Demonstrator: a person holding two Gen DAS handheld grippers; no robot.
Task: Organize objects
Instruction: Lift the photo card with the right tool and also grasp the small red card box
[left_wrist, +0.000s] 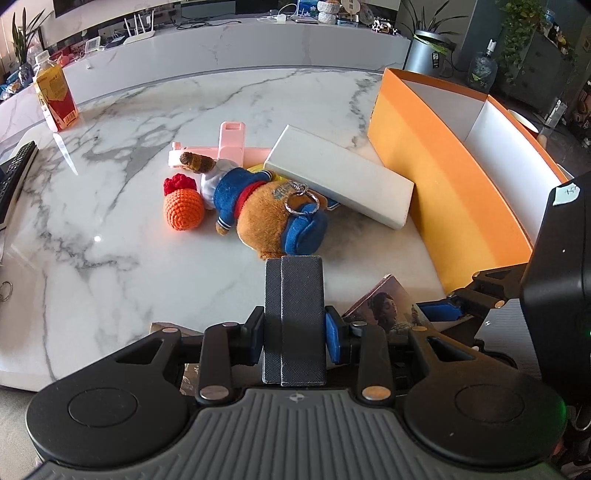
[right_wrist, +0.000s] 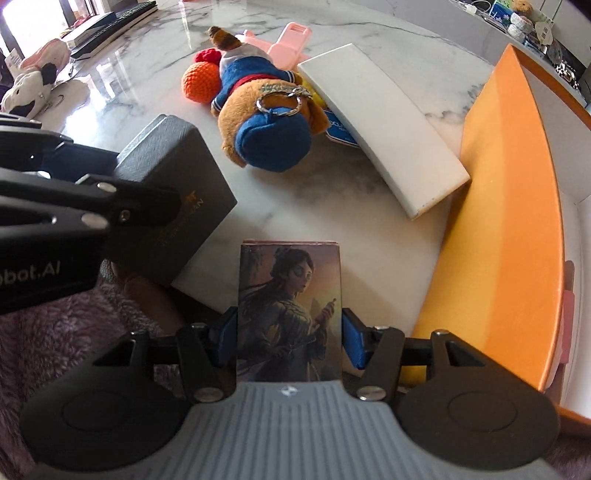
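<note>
My left gripper (left_wrist: 294, 341) is shut on a dark grey box (left_wrist: 293, 317), held above the marble table's near edge; the box also shows in the right wrist view (right_wrist: 173, 192). My right gripper (right_wrist: 290, 341) is shut on a small picture box with a painted woman (right_wrist: 290, 306), seen too in the left wrist view (left_wrist: 388, 310). Ahead lie a brown plush bear in blue (left_wrist: 266, 206), an orange crochet ball (left_wrist: 183, 208), a pink plastic piece (left_wrist: 229, 144) and a white slab (left_wrist: 343, 177) leaning by an orange box (left_wrist: 443, 192).
The orange box has white dividers (left_wrist: 491, 122) and stands at the right of the marble table (left_wrist: 110, 221). A juice carton (left_wrist: 55, 96) stands far left, a keyboard (left_wrist: 14, 173) at the left edge. A cow plush (right_wrist: 26, 92) lies at the far left.
</note>
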